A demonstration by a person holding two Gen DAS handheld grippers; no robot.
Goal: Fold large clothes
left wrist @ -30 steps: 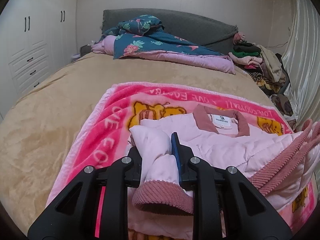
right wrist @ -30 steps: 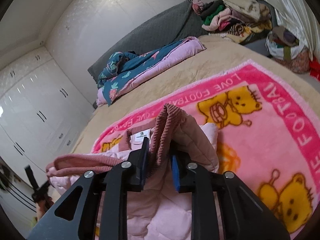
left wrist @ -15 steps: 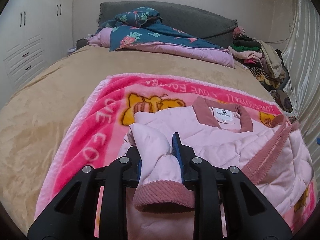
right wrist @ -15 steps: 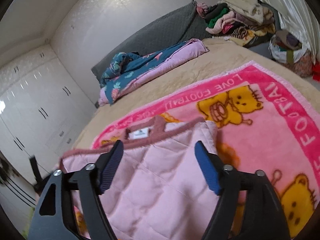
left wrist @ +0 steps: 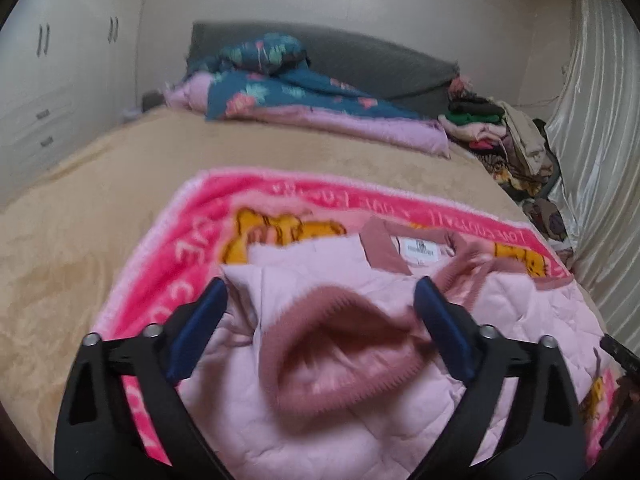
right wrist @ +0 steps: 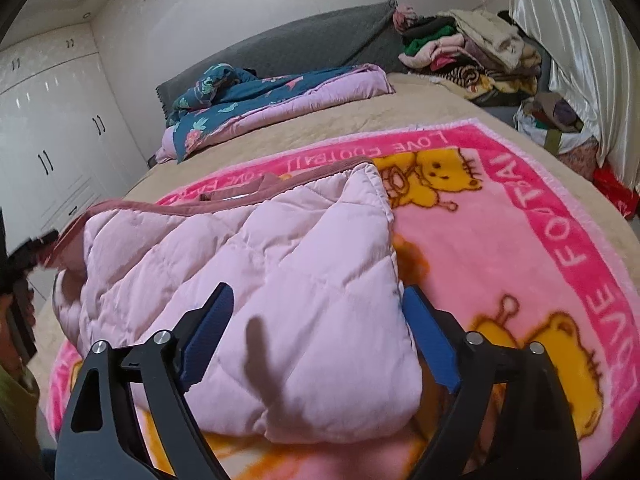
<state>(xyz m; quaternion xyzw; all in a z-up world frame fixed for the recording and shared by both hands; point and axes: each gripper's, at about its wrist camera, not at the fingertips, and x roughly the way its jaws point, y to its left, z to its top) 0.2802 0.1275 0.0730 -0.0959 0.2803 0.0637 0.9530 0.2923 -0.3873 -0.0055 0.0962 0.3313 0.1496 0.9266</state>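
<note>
Fingers: left gripper [left wrist: 320, 308] and right gripper [right wrist: 316, 312] both just sprang wide, gripping nothing
Jacket: pink quilted jacket [right wrist: 260, 272] folded on pink blanket [right wrist: 500, 232], cuff [left wrist: 344, 344] between left fingers

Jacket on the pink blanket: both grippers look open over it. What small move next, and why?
Probably back the left gripper off the cuff. Its jaws have just been opening, and the cuff lies loose between them. The right gripper has just been opening too, over the folded jacket, gripping nothing.
</note>
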